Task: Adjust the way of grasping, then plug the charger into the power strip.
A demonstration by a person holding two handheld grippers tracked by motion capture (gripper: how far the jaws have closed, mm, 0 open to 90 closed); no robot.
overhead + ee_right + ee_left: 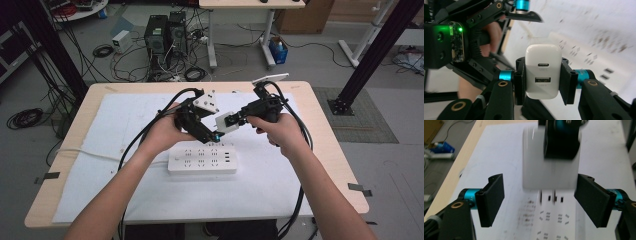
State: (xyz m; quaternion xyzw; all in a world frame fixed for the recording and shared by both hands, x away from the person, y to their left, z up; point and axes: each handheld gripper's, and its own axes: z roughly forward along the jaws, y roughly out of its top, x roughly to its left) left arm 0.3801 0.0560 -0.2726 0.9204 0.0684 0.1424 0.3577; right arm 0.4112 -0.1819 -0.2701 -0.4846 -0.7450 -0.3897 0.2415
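Observation:
A white USB charger (543, 57) is clamped between the pads of my right gripper (543, 80), which is shut on it, with the two ports facing the camera. In the high view the charger (224, 122) hangs above the table between both hands, a little above a white power strip (202, 160). My left gripper (543, 200) is open, its pads (495, 197) standing either side of the blurred charger (534, 167). The charger's metal prongs (541, 197) point down toward the strip's sockets (559, 217). In the high view the left gripper (210, 134) sits just under the right gripper (235, 119).
The strip lies on a white mat (125, 130) covering a wooden table (320, 130), with its cord (85, 152) running off to the left. Black gripper cables (145, 132) trail toward the near edge. Computer towers (165, 35) and cable tangles stand on the floor beyond.

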